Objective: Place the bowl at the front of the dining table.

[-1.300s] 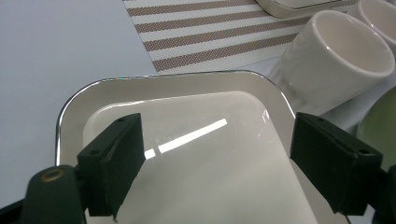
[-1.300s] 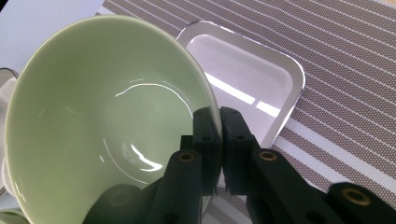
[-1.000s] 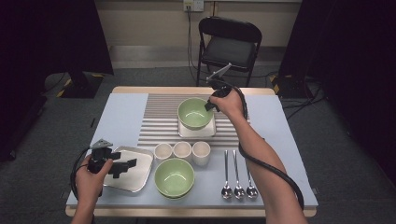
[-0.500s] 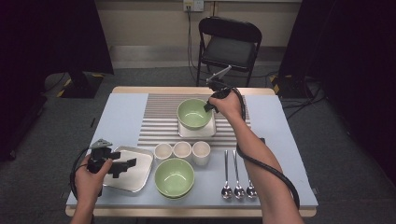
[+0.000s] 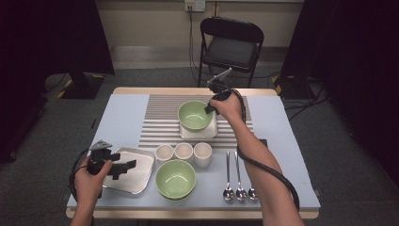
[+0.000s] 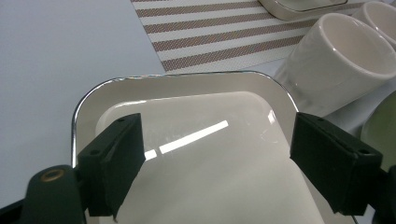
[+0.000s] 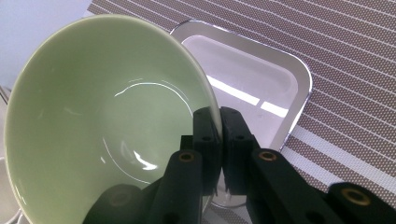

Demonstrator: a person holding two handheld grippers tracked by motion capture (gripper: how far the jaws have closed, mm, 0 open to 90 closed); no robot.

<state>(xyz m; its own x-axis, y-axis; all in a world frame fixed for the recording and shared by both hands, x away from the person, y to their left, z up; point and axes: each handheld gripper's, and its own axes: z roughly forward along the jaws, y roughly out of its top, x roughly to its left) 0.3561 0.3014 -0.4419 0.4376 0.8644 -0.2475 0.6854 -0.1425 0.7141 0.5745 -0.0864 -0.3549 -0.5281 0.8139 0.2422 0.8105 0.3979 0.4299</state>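
Gripping the rim of the pale green ceramic bowl (image 7: 107, 121), my right gripper (image 7: 219, 140) pinches its wall between closed jaws; the bowl hangs tilted over the small chrome-edged square tray (image 7: 261, 88), hiding the tray's near corner. My left gripper (image 6: 215, 158) stands wide above the white rectangular tray (image 6: 210, 154), nothing between its jaws, cream cups (image 6: 336, 65) just beside.

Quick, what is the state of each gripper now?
Left gripper: open, above the tray.
Right gripper: shut on the bowl rim.
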